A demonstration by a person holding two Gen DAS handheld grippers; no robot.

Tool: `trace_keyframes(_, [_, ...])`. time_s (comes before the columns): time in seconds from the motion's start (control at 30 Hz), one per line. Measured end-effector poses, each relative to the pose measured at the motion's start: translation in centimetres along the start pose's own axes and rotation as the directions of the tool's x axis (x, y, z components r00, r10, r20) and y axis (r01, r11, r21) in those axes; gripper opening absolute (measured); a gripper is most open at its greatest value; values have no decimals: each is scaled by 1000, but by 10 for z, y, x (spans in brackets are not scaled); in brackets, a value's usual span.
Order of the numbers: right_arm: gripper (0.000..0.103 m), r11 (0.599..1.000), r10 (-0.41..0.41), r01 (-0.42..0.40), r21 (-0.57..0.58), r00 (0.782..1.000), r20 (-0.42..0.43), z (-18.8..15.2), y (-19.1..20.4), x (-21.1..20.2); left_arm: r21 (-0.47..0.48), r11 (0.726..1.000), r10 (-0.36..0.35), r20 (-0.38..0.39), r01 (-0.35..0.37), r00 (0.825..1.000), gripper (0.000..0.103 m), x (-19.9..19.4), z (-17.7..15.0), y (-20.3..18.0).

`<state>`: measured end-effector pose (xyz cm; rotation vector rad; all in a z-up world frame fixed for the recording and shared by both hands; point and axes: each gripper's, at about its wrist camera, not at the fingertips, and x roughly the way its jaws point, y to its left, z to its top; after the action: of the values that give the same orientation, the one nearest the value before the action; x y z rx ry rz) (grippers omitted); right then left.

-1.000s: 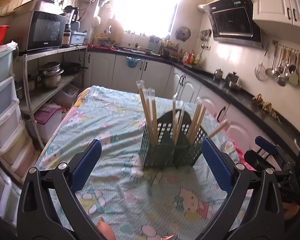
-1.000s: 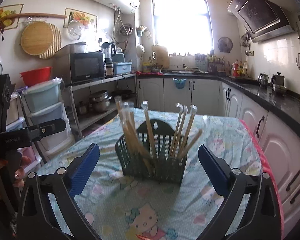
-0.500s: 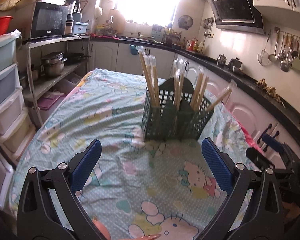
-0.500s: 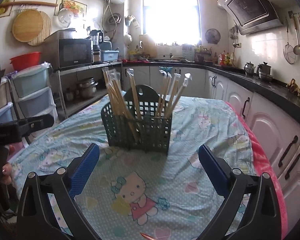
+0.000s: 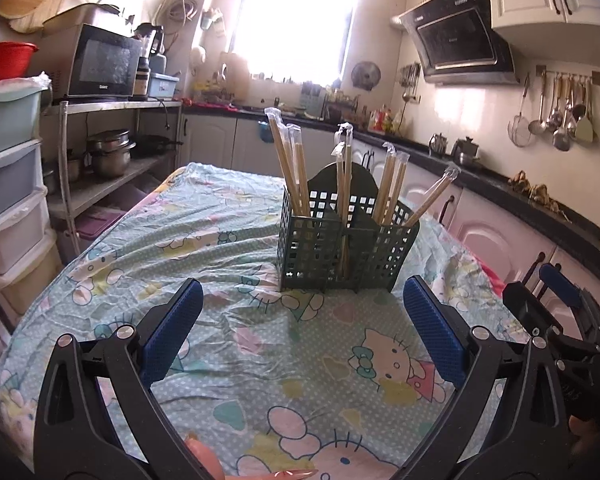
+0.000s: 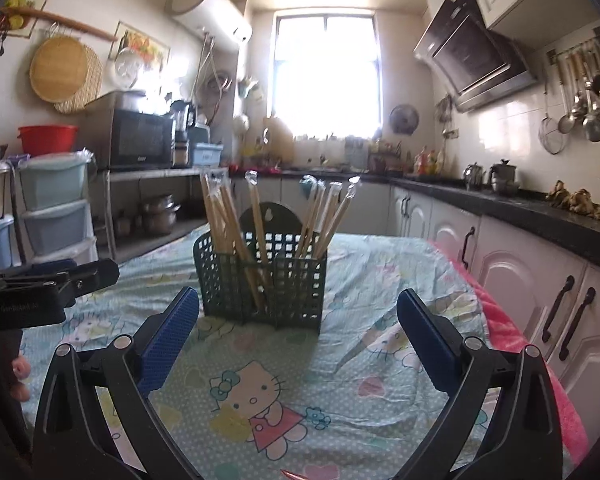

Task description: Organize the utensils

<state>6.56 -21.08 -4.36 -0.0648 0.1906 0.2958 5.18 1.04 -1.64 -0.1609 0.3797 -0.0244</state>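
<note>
A dark green mesh utensil holder (image 5: 346, 250) (image 6: 262, 284) stands upright on the table. Several wrapped pairs of wooden chopsticks (image 5: 296, 172) (image 6: 236, 220) lean in its compartments. My left gripper (image 5: 300, 332) is open, well short of the holder, nothing between its blue pads (image 5: 172, 332). My right gripper (image 6: 296, 340) is also open and empty, its blue pads (image 6: 168, 334) on either side of the holder's front but nearer the camera. The right gripper (image 5: 556, 304) shows at the right edge of the left wrist view; the left gripper (image 6: 48, 284) shows at the left edge of the right wrist view.
A cartoon-cat tablecloth (image 5: 260, 344) (image 6: 256, 396) covers the table. Plastic drawers (image 5: 8, 184) and a shelf with a microwave (image 5: 104, 64) and pots stand on the left. A counter with white cabinets (image 6: 540, 280) runs along the right; ladles (image 5: 556, 112) hang above.
Both grippers have pulled back from the holder and dropped lower, so it looks smaller and farther away. Both stay open and empty.
</note>
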Motion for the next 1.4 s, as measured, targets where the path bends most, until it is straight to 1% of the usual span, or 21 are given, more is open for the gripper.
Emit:
trace_keyframes(0.1, [97,1000,-4,4,-10,1000,14,-4,3,-2,25,1000,-2,30,1,1000,92,-3,-3,-4])
trace_keyframes(0.27, [96,1000,3,-3,5,1000,17,-7,4,-2,31,1000,-3,54,2,999,92,-5,-5,-5])
trace_keyframes(0.53, [97,1000,2,-2,22,1000,13,-8,2,-3,27,1000,-6,51,5,999,92,-4,-7,-5])
trace_keyframes(1.4, [97,1000,14,-14,21,1000,6,-8,5,-4,27,1000,-2,58,1,998,92,-6,-6,-4])
